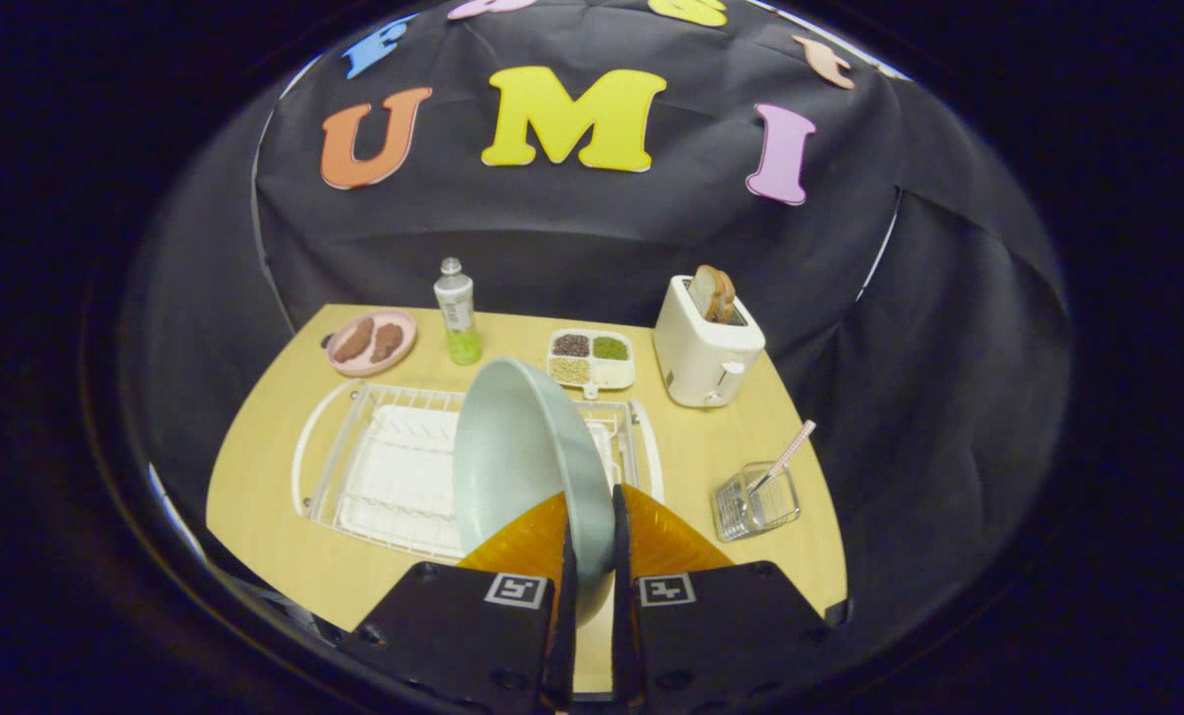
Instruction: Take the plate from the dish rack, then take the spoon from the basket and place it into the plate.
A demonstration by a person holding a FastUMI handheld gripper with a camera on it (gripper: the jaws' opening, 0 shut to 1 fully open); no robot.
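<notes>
From the claw's own camera, the claw [592,516] stood nearly closed, its two orange fingers [527,541] pressing either side of the plate [522,447]. It gripped the rim at the lower edge, and the plate stood on edge, tilted, rising up and away from the fingertips with its pale grey-green hollow turned to the left. The plate was lifted above the rack [393,477], a white wire frame on a white tray that lay on the table [274,556] just ahead of the fingers and to their left.

Off to the right of the claw, a little ahead, sat the clear basket [756,501] with the spoon [781,457] leaning out of it, handle pointing up and away to the right. Beyond that stood a cream toaster [706,348] with bread slices poking from its slot. Straight beyond the plate lay a small divided tray [592,357] of grains, then a bottle [456,313] to its left, and farthest left a pink dish [373,340] holding two brown pieces.
</notes>
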